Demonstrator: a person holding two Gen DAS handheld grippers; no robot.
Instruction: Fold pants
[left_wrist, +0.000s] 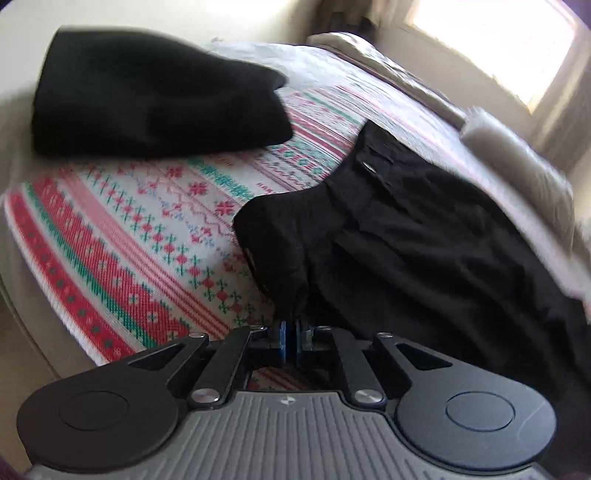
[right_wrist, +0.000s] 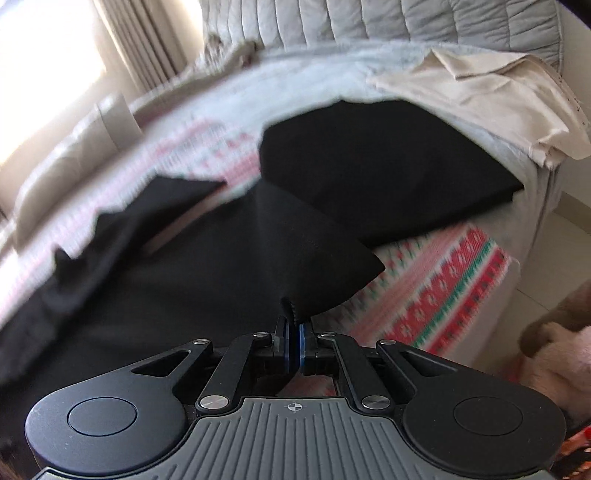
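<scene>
Now each tool, left tool (left_wrist: 294, 326) and right tool (right_wrist: 294, 328), pinches the black pants (left_wrist: 424, 236) at its tips.

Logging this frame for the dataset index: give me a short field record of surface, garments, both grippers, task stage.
surface: bed with red, green and white knit-pattern blanket
garment in work: black fabric pants, spread out, button at waistband visible
other garments: folded black cloth pile at far corner; beige cloth near the headboard
left gripper: shut on a pinched edge of the pants
right gripper: shut on a raised corner of the pants
task stage: both edges gripped, fold not yet laid down
</scene>
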